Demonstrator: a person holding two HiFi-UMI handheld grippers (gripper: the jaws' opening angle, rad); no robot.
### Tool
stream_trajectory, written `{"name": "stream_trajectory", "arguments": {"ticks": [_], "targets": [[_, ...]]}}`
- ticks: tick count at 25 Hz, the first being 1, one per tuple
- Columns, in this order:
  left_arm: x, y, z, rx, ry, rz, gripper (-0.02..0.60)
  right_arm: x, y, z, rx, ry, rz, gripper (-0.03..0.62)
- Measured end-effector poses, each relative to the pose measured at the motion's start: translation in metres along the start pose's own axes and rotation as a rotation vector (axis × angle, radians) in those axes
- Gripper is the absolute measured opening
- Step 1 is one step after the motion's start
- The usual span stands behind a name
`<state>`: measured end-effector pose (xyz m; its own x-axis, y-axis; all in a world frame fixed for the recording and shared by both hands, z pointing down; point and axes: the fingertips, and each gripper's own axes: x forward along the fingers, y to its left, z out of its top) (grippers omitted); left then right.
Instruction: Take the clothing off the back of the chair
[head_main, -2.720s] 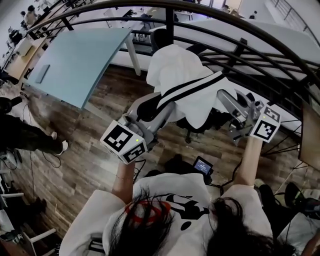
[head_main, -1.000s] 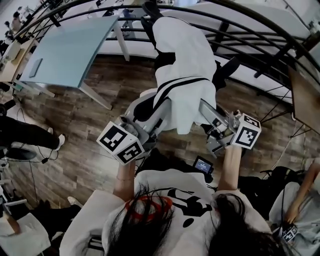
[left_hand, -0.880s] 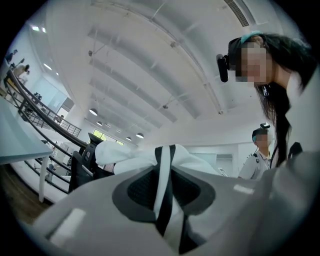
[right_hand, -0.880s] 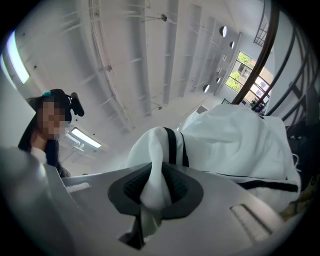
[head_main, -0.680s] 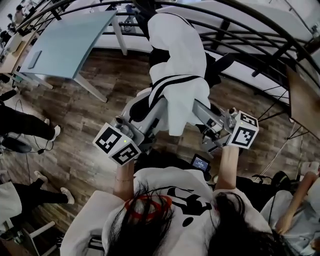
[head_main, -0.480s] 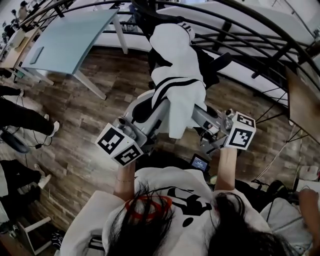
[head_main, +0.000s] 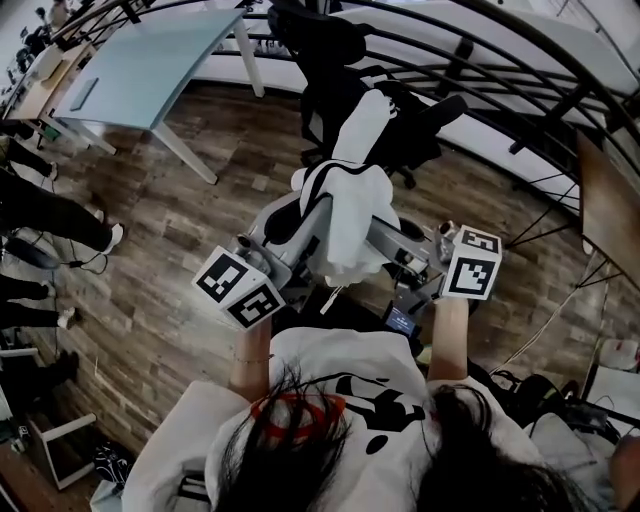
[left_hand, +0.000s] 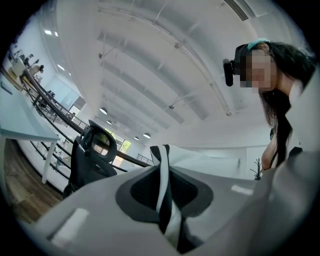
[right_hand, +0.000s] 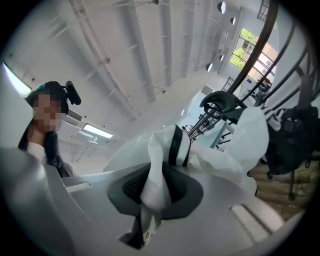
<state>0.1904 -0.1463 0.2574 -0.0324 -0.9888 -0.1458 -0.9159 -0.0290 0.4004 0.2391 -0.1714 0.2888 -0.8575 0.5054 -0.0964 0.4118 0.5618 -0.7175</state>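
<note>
Clothing pulled back from chair, left claw and right claw each clamped on it

White garment with black stripes, bunched and hanging, pinched on either side by my left gripper and right gripper, one sleeve reaching up toward black office chair, contact there not discernible

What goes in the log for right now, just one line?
left gripper shut on clothing | right gripper shut on clothing | clothing bunched between both | chair back bare
</note>
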Motion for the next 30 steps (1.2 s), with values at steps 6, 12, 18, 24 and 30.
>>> {"name": "stream_trajectory", "arguments": {"ticks": [6,12,18,24,30], "targets": [[-0.016,-0.007,-0.01,-0.002,0.023,0.046,0.035,-0.001,0.009,-0.019,0.018,0.019,0.004,0.044],[-0.029,-0.007,-0.016,-0.015,0.043,0.063,0.035,0.004,0.013,-0.031,0.048,0.018,0.0,0.044],[-0.037,-0.005,-0.013,0.003,0.04,0.096,0.034,0.01,0.014,-0.035,0.046,0.031,-0.009,0.044],[-0.047,0.01,-0.013,0.022,0.042,0.161,0.034,0.026,0.006,-0.042,0.032,0.056,-0.034,0.044],[-0.054,0.021,-0.021,0.045,0.039,0.223,0.029,0.035,-0.007,-0.049,-0.025,0.075,-0.146,0.044]]}}
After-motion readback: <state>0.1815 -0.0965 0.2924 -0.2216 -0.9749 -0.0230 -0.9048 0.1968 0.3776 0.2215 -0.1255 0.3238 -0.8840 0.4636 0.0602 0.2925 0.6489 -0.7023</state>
